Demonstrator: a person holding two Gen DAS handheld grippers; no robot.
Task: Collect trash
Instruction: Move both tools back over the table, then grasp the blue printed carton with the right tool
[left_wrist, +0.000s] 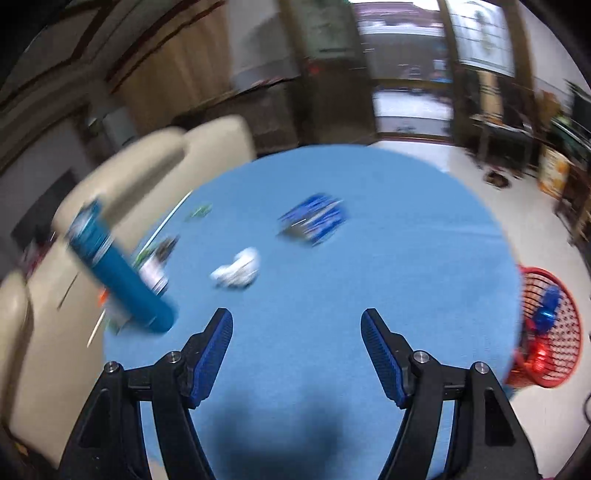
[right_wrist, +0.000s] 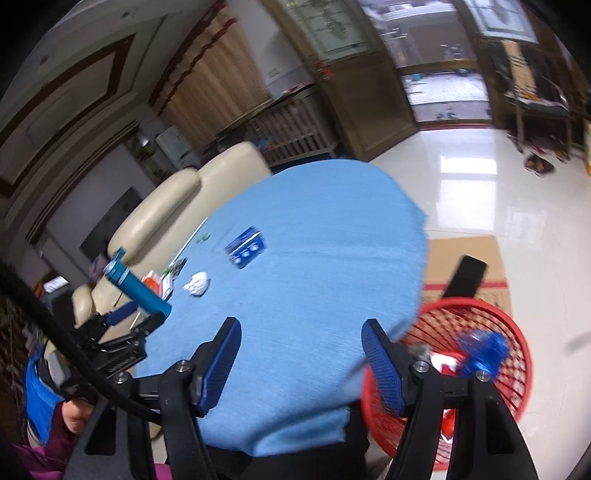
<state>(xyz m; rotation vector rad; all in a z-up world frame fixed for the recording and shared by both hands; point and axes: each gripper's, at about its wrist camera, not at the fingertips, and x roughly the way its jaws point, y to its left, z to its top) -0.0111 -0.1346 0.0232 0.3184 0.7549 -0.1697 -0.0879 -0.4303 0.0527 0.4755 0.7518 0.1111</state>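
Both grippers, left (left_wrist: 297, 325) and right (right_wrist: 301, 334), wide, nothing held. Risk: crumpled tissue (left_wrist: 238, 273) ahead of left fingers is light; fast approach could knock it off the table (left_wrist: 388, 229).

The round table (right_wrist: 314, 280) wears plain sky-blue cloth. On it lie a white crumpled tissue (right_wrist: 197, 283) and, beyond that, a royal-blue packet (right_wrist: 246, 248) with white print (blurred). At the table's left edge stands a teal tube (right_wrist: 138, 286). Right of the table, a red lattice basket (right_wrist: 517, 354) holds blue and red scraps. Behind the table: cream sofa (right_wrist: 166, 210).
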